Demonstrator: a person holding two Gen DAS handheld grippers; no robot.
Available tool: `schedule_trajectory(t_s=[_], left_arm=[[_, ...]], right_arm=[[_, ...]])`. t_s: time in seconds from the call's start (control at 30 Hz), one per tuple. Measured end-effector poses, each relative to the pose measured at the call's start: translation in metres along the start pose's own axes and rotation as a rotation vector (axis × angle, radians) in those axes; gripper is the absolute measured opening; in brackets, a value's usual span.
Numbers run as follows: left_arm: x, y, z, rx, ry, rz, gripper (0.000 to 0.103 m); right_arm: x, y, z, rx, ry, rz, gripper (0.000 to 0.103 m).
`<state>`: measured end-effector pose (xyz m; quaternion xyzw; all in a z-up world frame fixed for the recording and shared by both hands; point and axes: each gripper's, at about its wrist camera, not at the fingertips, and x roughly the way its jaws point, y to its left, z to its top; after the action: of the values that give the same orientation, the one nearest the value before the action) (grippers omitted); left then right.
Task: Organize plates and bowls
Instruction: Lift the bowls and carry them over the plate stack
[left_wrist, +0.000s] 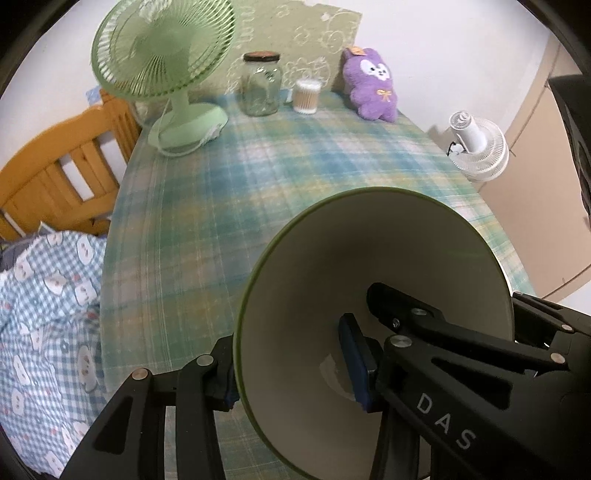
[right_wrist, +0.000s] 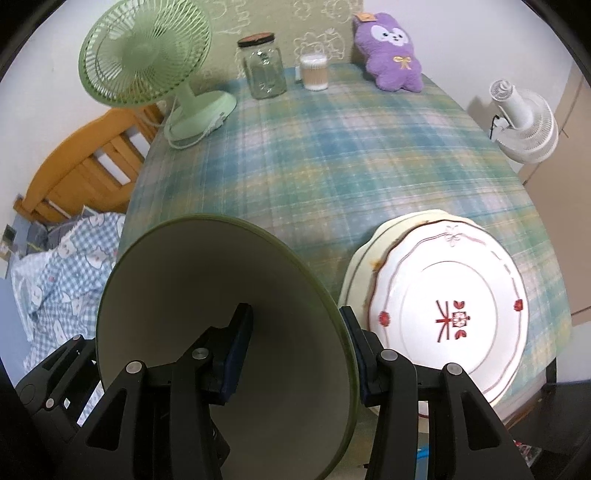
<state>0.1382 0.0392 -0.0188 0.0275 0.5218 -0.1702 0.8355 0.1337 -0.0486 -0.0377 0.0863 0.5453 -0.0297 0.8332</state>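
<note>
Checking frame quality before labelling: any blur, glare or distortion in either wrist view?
Left wrist: strong fisheye bending, dark vignette corners; tablecloth soft, bowl and tool sharper; faint glare low inside the bowl. Right wrist: same distortion; plate brightly lit, centre near washed out; green fan reasonably crisp.

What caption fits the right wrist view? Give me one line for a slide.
Right gripper clamps the green-rimmed bowl's wall beside stacked plates on the plaid tablecloth.
</note>
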Motion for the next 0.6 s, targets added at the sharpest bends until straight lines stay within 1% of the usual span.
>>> schedule_trajectory(t_s=[0.2, 0.6], left_arm=[[-0.007, -0.022, 0.011, 0.012, -0.035, 0.027, 0.045], [-0.004, -0.082, 0.028, -0.033, -0.058, 0.038, 0.045]], right_arm=[[-0.015, -0.019, 0.01, -0.008, -0.042, 0.019, 0.05], [-0.036, -0.077, 0.026, -0.059, -0.06, 0.021, 0.05]])
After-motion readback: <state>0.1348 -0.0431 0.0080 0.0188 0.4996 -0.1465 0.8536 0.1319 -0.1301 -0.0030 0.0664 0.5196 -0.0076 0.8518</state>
